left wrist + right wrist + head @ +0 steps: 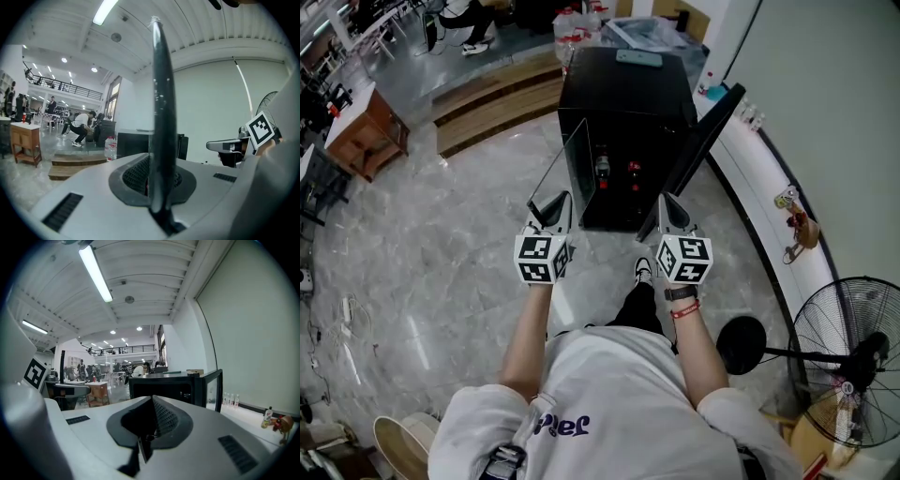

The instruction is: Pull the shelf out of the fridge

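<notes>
Left tongs clamped on upright glass shelf, right tongs closed, empty, before open fridge.

Closed tool; black fridge ahead

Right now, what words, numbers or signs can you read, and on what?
Nothing can be read with certainty.
Shirt: purple print, upside down, not legible.
Marker cubes: black square patterns, no words.
Bottles: labels too small to read.
</notes>
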